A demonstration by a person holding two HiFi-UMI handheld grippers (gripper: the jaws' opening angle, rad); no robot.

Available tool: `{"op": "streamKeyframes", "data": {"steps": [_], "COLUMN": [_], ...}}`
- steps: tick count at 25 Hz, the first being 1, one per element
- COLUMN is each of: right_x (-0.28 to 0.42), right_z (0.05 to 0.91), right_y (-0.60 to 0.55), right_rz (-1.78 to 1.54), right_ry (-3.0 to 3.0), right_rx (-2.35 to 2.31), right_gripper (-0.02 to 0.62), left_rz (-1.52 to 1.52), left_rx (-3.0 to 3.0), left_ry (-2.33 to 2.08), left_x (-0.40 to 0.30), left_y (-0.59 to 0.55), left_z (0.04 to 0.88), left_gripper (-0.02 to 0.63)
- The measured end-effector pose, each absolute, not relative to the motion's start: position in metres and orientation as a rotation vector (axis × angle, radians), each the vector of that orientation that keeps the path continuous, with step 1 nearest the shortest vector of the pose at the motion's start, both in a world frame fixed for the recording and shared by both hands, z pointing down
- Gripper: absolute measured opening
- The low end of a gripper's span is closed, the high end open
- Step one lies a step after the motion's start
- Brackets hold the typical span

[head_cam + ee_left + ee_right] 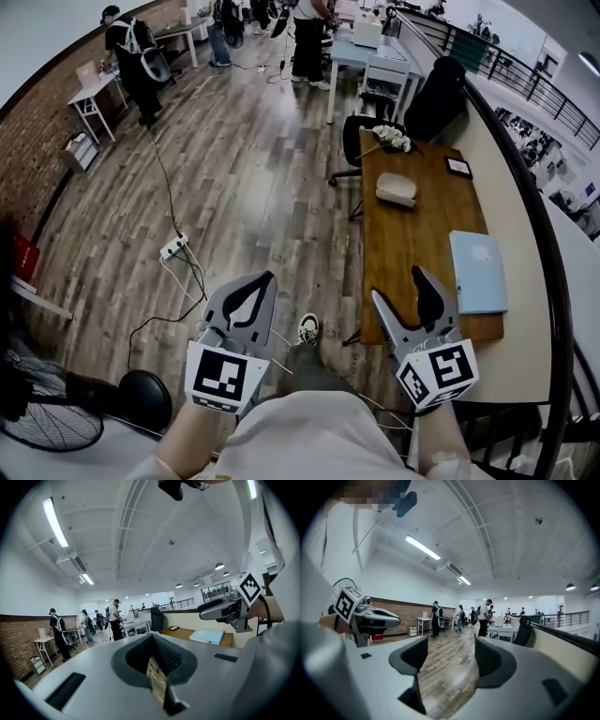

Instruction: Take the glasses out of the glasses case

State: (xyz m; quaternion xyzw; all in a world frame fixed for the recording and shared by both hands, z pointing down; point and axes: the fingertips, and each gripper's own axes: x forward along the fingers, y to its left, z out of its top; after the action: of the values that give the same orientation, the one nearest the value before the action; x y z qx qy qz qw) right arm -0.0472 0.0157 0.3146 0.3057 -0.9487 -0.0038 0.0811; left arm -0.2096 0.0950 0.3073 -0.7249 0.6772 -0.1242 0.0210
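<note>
A beige glasses case lies closed on the wooden table, toward its far end. No glasses show. Both grippers are held up near my body, well short of the case. My left gripper hangs over the floor left of the table with its jaws together and nothing in them; its own view shows only a thin slit. My right gripper hovers over the table's near end with its jaws spread wide and empty, as its own view confirms.
On the table lie a light blue notebook, a small black tablet and white flowers. A black chair stands at the far end. A power strip and cables lie on the floor; people stand far off.
</note>
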Motion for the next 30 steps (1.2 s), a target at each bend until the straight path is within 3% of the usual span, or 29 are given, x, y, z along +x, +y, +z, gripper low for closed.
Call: {"op": "streamKeyframes", "data": {"steps": [12, 19, 30], "right_x": [-0.086, -0.085, -0.066], "right_z": [0.333, 0.343, 0.354], "right_y": [-0.183, -0.278, -0.325], "right_rz": [0.046, 0.108, 0.174], "right_ry": [-2.737, -2.691, -2.608], "right_rx": [1.03, 1.128, 1.303], "right_gripper": [0.308, 0.305, 0.299], "left_rz": [-0.519, -0.574, -0.572], "left_rx": [-2.362, -2.46, -2.579], "left_ry": [1.982, 1.829, 1.625], "left_x": [-0.264, -0.261, -0.239], "left_y": [-0.115, -0.229, -0.306], "left_z": [0.322, 0.325, 0.329], "left_gripper": [0.003, 0.002, 0.003]}}
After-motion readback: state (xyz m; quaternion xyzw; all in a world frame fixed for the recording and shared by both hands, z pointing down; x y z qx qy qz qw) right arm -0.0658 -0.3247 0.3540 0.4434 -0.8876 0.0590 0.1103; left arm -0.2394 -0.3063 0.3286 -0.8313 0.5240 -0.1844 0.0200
